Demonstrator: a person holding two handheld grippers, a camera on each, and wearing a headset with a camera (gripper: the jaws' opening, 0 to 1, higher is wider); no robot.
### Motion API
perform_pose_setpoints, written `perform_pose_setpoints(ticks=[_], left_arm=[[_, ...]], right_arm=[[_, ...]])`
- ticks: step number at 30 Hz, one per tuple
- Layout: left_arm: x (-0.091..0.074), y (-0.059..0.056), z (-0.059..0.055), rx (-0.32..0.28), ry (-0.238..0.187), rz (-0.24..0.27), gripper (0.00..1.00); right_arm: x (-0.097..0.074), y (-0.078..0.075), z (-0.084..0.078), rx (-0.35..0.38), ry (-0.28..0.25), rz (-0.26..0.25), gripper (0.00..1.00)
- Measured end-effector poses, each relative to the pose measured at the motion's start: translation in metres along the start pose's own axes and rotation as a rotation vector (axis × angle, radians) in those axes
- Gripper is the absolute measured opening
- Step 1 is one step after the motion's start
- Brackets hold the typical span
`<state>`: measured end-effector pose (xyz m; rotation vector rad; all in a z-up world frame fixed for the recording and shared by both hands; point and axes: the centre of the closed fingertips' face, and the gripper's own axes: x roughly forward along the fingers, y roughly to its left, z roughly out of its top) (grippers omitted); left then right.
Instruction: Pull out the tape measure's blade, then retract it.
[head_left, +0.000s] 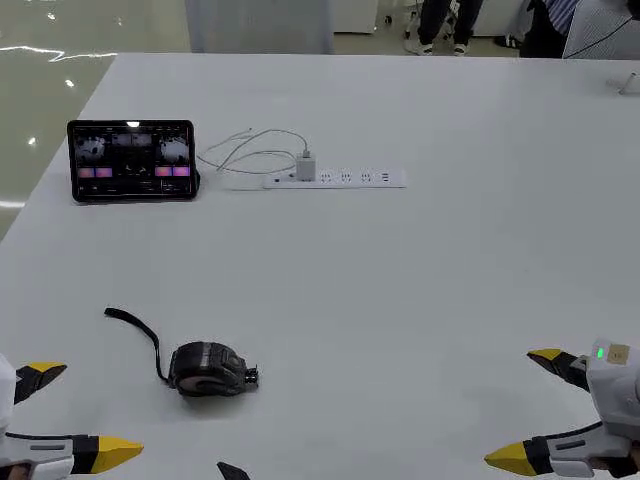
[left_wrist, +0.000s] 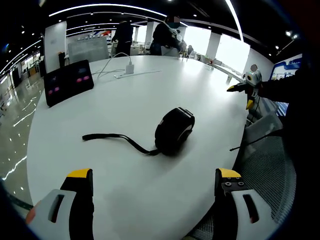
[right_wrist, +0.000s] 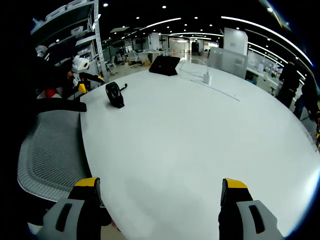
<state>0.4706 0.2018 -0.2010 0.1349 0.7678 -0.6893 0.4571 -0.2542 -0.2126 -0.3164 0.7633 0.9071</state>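
Note:
A black tape measure (head_left: 208, 368) lies on the white table (head_left: 400, 280) near its front edge, blade in, with a black wrist strap (head_left: 135, 326) trailing to the left. It also appears in the left gripper view as the tape measure (left_wrist: 173, 130), straight ahead of the jaws, and far off as the tape measure (right_wrist: 114, 94) in the right gripper view. My left gripper (head_left: 75, 415) is open at the bottom left, a short way from the tape measure. My right gripper (head_left: 540, 408) is open at the bottom right, far from it. Both hold nothing.
A tablet (head_left: 131, 160) with a lit screen stands at the back left. A white power strip (head_left: 335, 179) with a charger and white cable (head_left: 250, 150) lies behind the middle. A grey mesh chair (right_wrist: 47, 150) sits at the table's near edge. People stand at the far end.

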Motion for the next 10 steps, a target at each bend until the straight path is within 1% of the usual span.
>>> perform_pose_setpoints(ticks=[3, 10], left_arm=[[-0.0007, 0.0016, 0.0013, -0.003, -0.006, 0.007, 0.99], [-0.0024, -0.0001, 0.003, 0.001, -0.007, 0.008, 0.99]], right_arm=[[0.0001, -0.0009, -0.001, 0.0, 0.001, 0.0, 0.99], [0.0012, -0.0024, -0.0015, 0.001, 0.003, 0.004, 0.99]])
